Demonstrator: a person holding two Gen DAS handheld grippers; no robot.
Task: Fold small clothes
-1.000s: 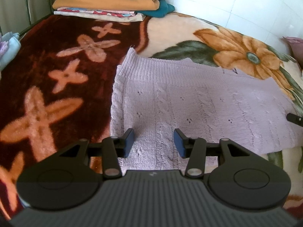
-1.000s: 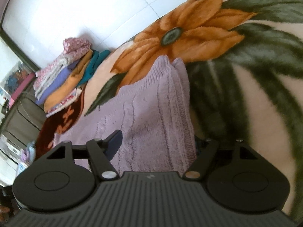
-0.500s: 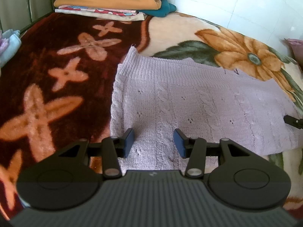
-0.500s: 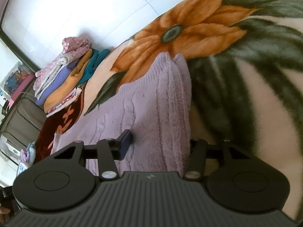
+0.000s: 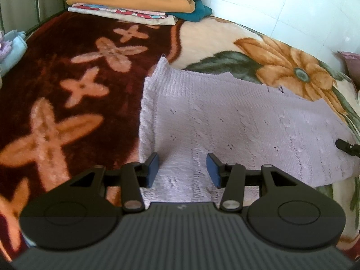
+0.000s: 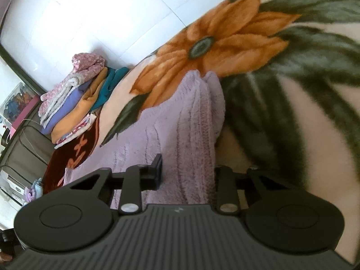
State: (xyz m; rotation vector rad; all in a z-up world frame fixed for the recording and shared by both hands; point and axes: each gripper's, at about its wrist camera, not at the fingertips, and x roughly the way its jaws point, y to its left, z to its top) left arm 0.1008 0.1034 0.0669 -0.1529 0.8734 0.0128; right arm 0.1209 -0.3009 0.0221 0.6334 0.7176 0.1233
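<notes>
A lilac cable-knit garment point(image 5: 236, 126) lies flat on the flowered blanket. My left gripper point(image 5: 182, 171) is open, its blue pads just above the garment's near edge, close to its left corner. In the right wrist view the same garment point(image 6: 180, 123) fills the space between the fingers of my right gripper point(image 6: 186, 175). Its jaws have narrowed around the garment's edge, which bunches up between them. The right finger is hidden under the cloth. The right gripper's tip point(image 5: 344, 146) shows at the garment's right end.
A stack of folded clothes point(image 5: 135, 0) sits at the far end of the blanket point(image 5: 56, 90), also seen in the right wrist view point(image 6: 74, 103). A white tiled wall point(image 5: 281, 11) runs behind. A light blue cloth point(image 5: 11, 49) lies at the left edge.
My right gripper's jaws have narrowed around the garment's edge and the cloth has bunched and lifted a little. My left gripper has stayed open and almost still.
</notes>
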